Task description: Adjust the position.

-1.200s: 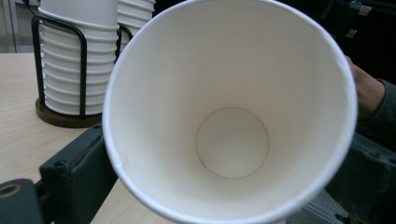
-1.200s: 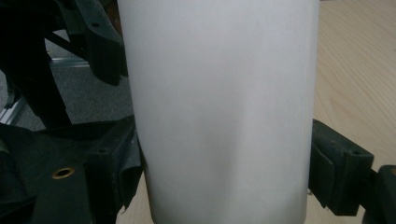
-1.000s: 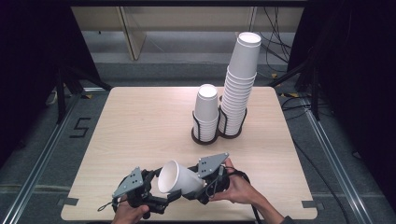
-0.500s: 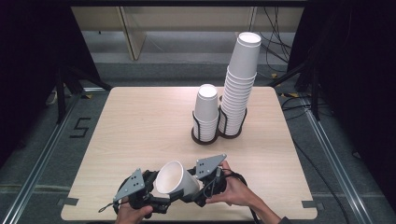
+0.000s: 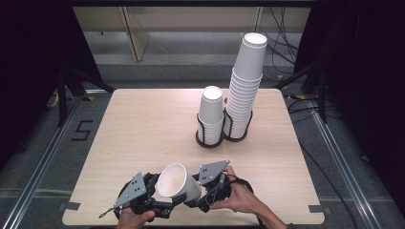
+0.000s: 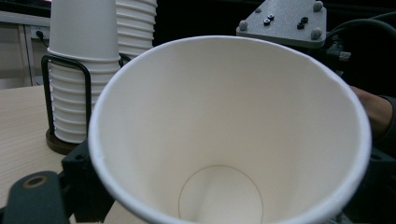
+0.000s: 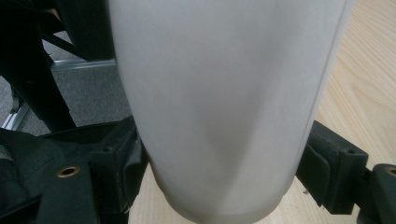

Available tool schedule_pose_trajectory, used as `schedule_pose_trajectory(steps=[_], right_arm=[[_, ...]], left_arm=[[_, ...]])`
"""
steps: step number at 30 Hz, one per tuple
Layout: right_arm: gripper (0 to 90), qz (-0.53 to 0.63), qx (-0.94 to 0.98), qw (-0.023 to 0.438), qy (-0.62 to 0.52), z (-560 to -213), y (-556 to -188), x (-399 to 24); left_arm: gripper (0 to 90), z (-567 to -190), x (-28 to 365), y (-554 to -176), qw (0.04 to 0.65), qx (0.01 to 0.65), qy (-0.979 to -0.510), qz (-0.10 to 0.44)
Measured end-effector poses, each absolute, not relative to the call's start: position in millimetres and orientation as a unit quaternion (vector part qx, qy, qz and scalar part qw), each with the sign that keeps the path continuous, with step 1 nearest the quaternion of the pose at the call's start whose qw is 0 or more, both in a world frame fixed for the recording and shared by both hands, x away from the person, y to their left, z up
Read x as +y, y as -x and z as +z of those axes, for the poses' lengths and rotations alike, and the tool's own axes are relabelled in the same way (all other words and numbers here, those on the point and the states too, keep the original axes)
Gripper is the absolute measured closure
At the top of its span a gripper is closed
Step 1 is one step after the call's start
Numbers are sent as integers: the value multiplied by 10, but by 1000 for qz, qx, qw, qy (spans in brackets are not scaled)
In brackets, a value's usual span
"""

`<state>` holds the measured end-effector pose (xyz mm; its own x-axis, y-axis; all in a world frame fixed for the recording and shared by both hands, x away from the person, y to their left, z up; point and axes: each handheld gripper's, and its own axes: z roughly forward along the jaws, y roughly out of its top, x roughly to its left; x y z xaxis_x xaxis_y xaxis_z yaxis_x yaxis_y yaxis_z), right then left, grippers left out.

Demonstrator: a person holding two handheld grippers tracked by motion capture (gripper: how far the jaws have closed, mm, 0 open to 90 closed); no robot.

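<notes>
Jaws of your right gripper are clamped on the lower body of the white paper cup; in the right gripper view a black pad presses each side of the wall just above the cup's base. Your left gripper sits at the cup's open end, and its jaws have just been opening a little after a quick squeeze; its pads are hidden by the rim, so you cannot tell whether they still grip it.

You hold the cup tilted, nearly on its side, just above the near edge of the table. Its long axis runs across the table from your right hand to your left, the mouth aimed up and to your left, the base toward your right gripper.

Your left gripper view looks straight into the mouth, down to the round bottom seam, an inside the high view barely gives. Your right gripper view gives the outer wall, plain and unprinted.

Farther back, a short stack of cups and a tall stack of cups stand upright, side by side in a black wire holder.

Tabletop is pale wood grain; around it lie grey floor, cables and a dark room
</notes>
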<state>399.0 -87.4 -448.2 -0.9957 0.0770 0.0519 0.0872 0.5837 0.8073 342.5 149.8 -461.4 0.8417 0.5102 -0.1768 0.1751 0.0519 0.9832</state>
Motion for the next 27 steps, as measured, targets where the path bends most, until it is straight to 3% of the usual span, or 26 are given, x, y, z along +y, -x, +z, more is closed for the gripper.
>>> schedule_pose_trajectory(steps=[13, 16, 27], right_arm=[[228, -469, -881, 34, 62, -4589, -3997, -825], [185, -452, -888, 35, 70, -4631, -4018, -862], [176, -446, -885, -12, 135, -4615, -4135, -1205]], left_arm=[[138, -4630, 1494, -3440, 684, 257, -673, 112], [143, -4605, 1540, -3447, 674, 267, -675, 138], [143, -4623, 1747, -3554, 624, 314, -684, 208]])
